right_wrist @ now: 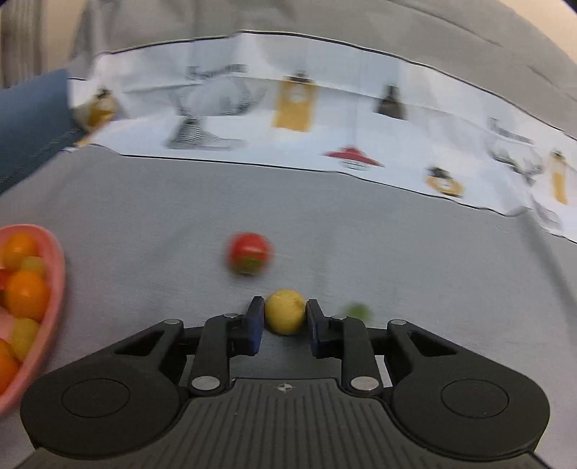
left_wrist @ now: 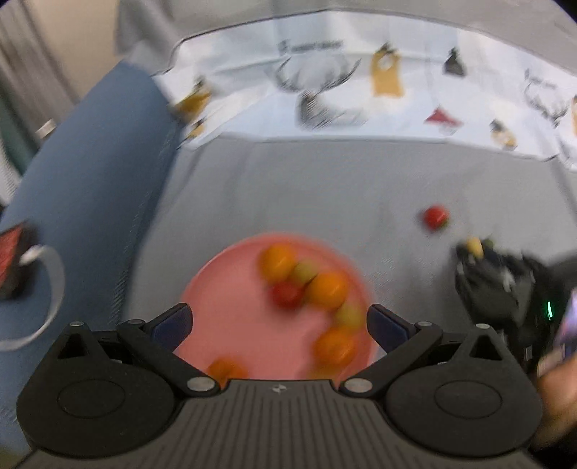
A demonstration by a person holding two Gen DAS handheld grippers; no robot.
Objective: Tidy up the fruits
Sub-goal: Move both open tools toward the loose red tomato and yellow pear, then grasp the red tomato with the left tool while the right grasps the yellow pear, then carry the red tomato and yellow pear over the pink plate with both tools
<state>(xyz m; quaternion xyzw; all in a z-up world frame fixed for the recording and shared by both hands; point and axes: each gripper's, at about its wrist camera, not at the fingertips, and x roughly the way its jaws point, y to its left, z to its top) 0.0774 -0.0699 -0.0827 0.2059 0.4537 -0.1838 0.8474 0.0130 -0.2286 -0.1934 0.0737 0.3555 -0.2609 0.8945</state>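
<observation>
The right gripper (right_wrist: 285,319) clamps a yellow fruit (right_wrist: 285,316) just above the grey cloth (right_wrist: 144,202), near a red fruit (right_wrist: 249,257), while the left gripper (left_wrist: 279,326) (jaws spread, empty) hovers over the pink plate (left_wrist: 230,324) of fruits.

I see a grey cloth (right_wrist: 151,202) spread across the surface, with a white printed cloth (right_wrist: 324,119) laid along its far edge — antlers, bottles and red shapes, all blurred. At left sits a blue cushion (left_wrist: 93,151) — beyond it, a beige wall (left_wrist: 54,32).
</observation>
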